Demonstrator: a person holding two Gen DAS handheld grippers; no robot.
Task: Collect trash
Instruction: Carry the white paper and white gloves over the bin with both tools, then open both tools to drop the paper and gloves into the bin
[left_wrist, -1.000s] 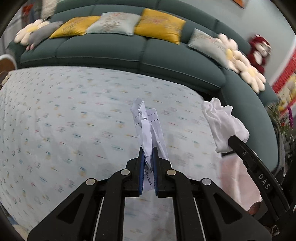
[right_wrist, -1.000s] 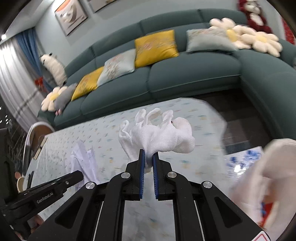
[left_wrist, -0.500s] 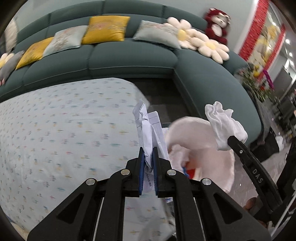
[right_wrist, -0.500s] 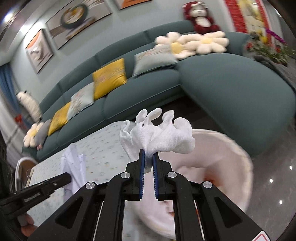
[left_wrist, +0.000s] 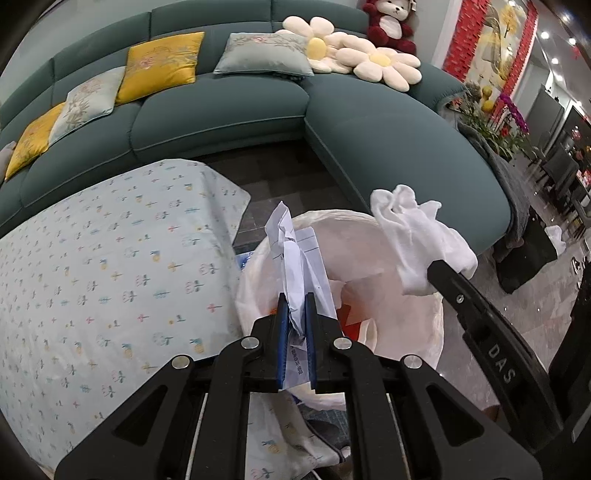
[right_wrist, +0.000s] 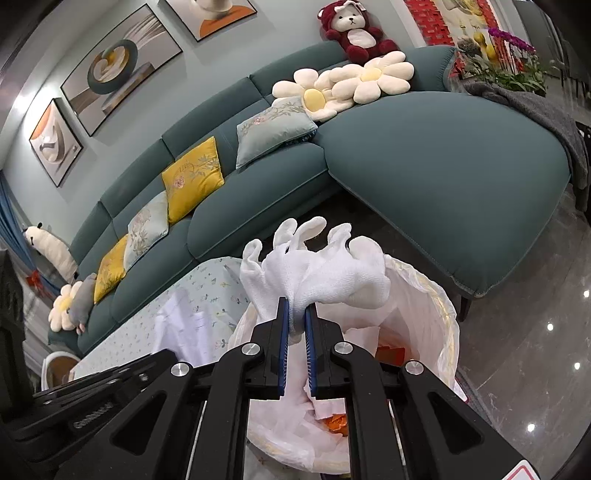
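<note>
The left wrist view looks steeply down along its own fingers (left_wrist: 295, 306), close over the near rim of the bin (left_wrist: 406, 354) beside the table's corner (left_wrist: 207, 177), facing the sofa (left_wrist: 221, 110). The right wrist view tilts less, seeing the same bin (right_wrist: 439, 302) close below, the sofa (right_wrist: 443, 155) and the wall pictures (right_wrist: 122, 66). Both share bin, table corner, sofa and each other's gripper.

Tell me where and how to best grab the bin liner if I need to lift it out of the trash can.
Grip the bin liner at its loose folded-over rim on the far right side, coming from above. There the plastic stands proud of the can's edge and nothing covers it; the near side sits under the white cloth and crumpled paper.
</note>
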